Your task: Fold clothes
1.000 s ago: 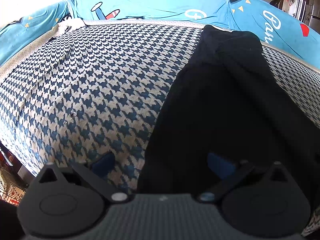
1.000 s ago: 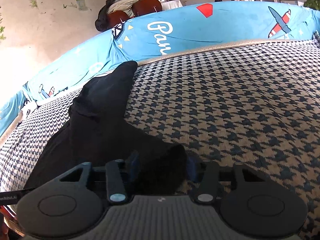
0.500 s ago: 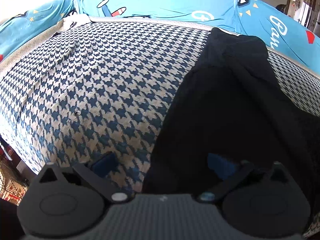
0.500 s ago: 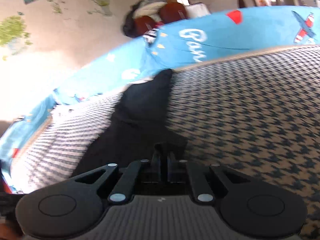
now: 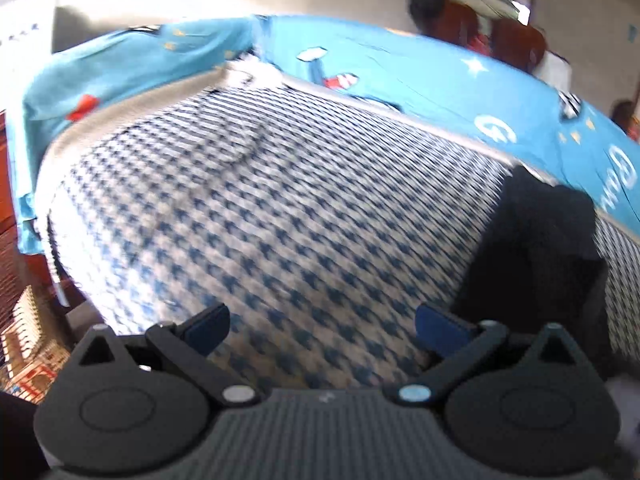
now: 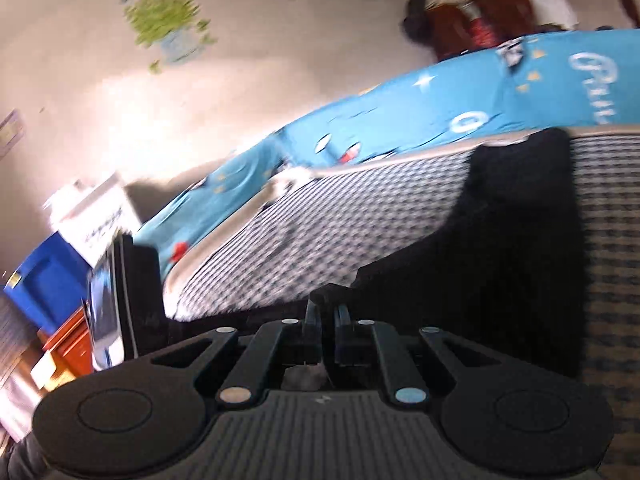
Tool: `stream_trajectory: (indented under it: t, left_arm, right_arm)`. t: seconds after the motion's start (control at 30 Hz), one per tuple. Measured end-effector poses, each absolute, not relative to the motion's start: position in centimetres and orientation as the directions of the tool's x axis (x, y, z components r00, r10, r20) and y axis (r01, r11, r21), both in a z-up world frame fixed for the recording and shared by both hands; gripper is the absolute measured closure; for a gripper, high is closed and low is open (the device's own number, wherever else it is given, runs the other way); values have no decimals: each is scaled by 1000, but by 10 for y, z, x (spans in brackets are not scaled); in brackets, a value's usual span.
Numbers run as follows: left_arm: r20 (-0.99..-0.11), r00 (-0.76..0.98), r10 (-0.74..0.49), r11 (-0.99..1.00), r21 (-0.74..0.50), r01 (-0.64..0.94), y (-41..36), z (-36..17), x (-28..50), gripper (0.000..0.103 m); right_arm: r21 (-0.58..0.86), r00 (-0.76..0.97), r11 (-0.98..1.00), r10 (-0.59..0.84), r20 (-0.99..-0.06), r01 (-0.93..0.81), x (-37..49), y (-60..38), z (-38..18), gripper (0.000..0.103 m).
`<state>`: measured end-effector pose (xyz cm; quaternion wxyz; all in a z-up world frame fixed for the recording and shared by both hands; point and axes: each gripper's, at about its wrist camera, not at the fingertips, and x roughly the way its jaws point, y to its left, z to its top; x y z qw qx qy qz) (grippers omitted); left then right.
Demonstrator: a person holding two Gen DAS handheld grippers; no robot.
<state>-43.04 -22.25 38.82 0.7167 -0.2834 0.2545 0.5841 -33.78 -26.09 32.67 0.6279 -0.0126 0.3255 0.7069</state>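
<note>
A black garment stretches ahead of the right gripper, whose fingers are pressed together on its near edge, across the houndstooth bed. The left gripper hovers with fingers spread wide and empty, the garment lying just right of them.

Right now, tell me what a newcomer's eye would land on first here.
The black garment draped across the houndstooth cover, its near edge pinched in the right gripper, whose jaws are shut on it. Behind runs a bright blue sheet with planes and stars. The left gripper hangs open over bare cover.
</note>
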Motion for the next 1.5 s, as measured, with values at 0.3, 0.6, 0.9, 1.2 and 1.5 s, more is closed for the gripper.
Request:
stream_trajectory:
  t: [0.3,0.6,0.9,1.2,1.5]
  left_arm:
    - [-703,135,699,60,-130,-990,-211,390,-454,0]
    - [-711,155,686,105,-114,-988,-217,387,-440,0]
    - [-732,216,646,215,-97,-972,-225,376,-412,0]
    - [-749,254,612,324,-56,-944,-235,365,-386,0]
    - [-760,284,585,420,-16,-907,-249,355,-365,0]
  right_arm:
    - [422,-313,-73,785,-535,-904,-366,-226,283,90]
    - [428,-320,-69,771,-550,-901,-352,-251,289,71]
    - [407,-89,189,815,-573,-894,-285,-307,302,71]
    - [419,-58,267,783,-620,-868,-269,-337,290,70]
    - [449,-46,326,766,-641,-832,-256,-335,278,70]
